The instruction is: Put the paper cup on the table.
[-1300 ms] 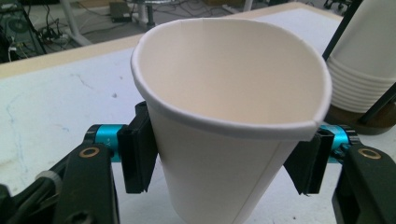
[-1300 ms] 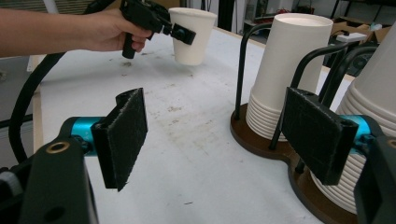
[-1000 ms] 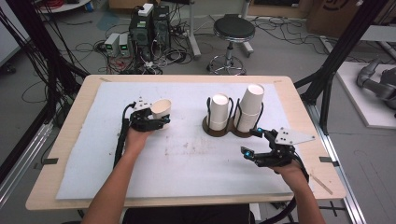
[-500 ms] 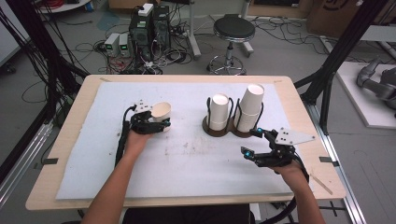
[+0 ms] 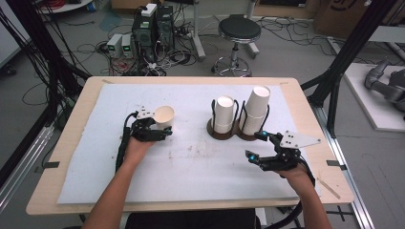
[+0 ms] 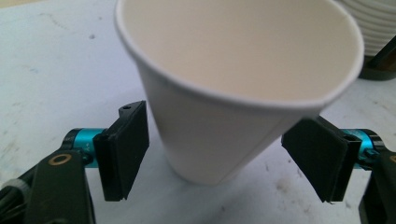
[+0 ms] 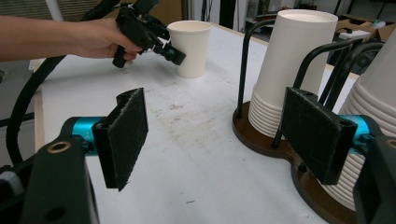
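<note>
Left gripper (image 6: 215,154): jaws have just been opening, pads now off the empty cup (image 6: 233,88), which stands upright between them on the mat (image 5: 191,157). Right gripper (image 5: 260,148), jaws spread on nothing, sits at the cup's 4 o'clock. Two cup stacks (image 5: 224,114) in a wire holder (image 5: 237,135) stand at its 3 o'clock.

free: white mat (image 5: 191,176) front centre | blocked: cup stacks (image 5: 241,114) in holder, lone paper cup (image 5: 164,117)
</note>
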A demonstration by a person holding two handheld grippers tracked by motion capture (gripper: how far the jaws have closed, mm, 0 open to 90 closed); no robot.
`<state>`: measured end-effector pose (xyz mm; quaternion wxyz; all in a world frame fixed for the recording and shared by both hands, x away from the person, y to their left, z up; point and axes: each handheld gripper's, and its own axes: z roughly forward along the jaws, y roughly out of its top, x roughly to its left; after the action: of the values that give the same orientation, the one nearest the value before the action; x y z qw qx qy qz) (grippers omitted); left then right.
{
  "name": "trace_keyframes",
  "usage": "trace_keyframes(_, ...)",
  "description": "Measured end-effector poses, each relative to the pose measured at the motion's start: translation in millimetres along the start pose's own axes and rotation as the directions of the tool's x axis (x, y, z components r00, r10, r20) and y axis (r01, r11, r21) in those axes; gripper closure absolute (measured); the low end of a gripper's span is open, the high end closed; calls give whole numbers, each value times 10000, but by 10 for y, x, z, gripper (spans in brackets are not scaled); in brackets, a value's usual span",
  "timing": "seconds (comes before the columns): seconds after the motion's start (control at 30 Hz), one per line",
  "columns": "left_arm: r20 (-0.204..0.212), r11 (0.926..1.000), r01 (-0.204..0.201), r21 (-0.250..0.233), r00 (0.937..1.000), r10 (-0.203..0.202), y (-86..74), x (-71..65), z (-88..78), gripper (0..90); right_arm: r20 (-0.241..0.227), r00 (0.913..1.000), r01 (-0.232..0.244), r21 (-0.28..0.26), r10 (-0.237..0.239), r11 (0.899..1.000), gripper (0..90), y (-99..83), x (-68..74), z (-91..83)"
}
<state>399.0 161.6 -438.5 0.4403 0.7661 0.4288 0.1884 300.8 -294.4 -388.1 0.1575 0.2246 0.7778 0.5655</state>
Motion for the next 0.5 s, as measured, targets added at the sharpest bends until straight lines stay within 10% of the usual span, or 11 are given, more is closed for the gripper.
trace_keyframes(0.3,167,9952,326,-926,9994,-312,-176,28,-328,235,124,9999,-43,102,42,9999,240,-36,-18,-2)
trace_keyframes(0.5,437,9796,135,-2006,9990,-48,-222,-29,-604,235,259,9996,-93,246,86,9997,240,-53,-27,22)
